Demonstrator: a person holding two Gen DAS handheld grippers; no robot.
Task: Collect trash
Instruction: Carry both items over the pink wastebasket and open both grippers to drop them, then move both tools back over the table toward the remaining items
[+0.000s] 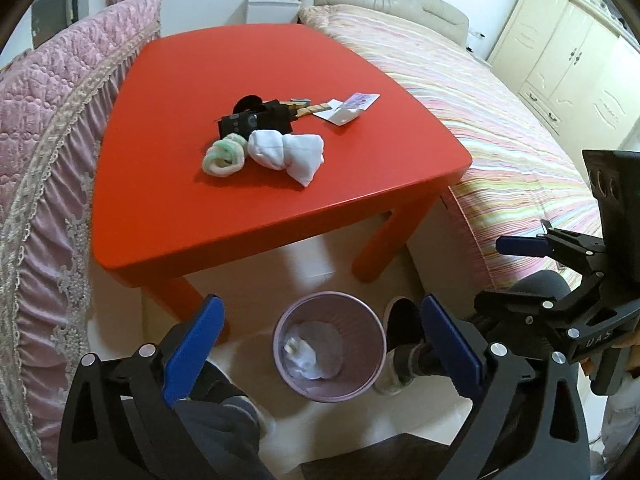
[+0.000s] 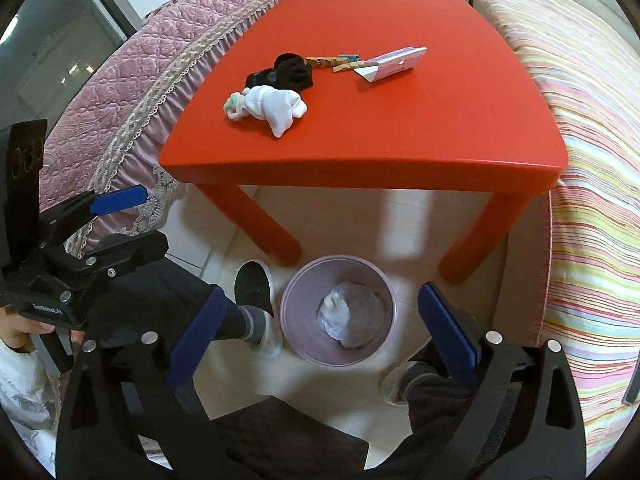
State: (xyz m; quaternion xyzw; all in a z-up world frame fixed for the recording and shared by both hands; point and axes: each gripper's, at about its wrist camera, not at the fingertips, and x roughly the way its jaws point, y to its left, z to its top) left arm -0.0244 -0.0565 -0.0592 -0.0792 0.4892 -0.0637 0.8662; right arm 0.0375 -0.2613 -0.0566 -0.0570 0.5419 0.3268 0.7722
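A pink waste bin (image 1: 328, 344) stands on the floor before the red table (image 1: 168, 220), with crumpled white trash (image 1: 308, 350) inside; it also shows in the right wrist view (image 2: 338, 312). On the table lie white socks (image 1: 286, 152), a green-white scrunchie (image 1: 224, 156), a black sock bundle (image 1: 256, 118), clothespins (image 1: 304, 108) and a pink-white wrapper (image 1: 352, 106). My left gripper (image 1: 320, 348) is open and empty above the bin. My right gripper (image 2: 320, 332) is open and empty above the bin too.
A pink quilted sofa (image 1: 44, 152) flanks the table's left, a striped bed (image 1: 500, 128) its right. The person's feet in slippers (image 2: 256, 296) stand beside the bin. A cream wardrobe (image 1: 568, 60) is at the far right.
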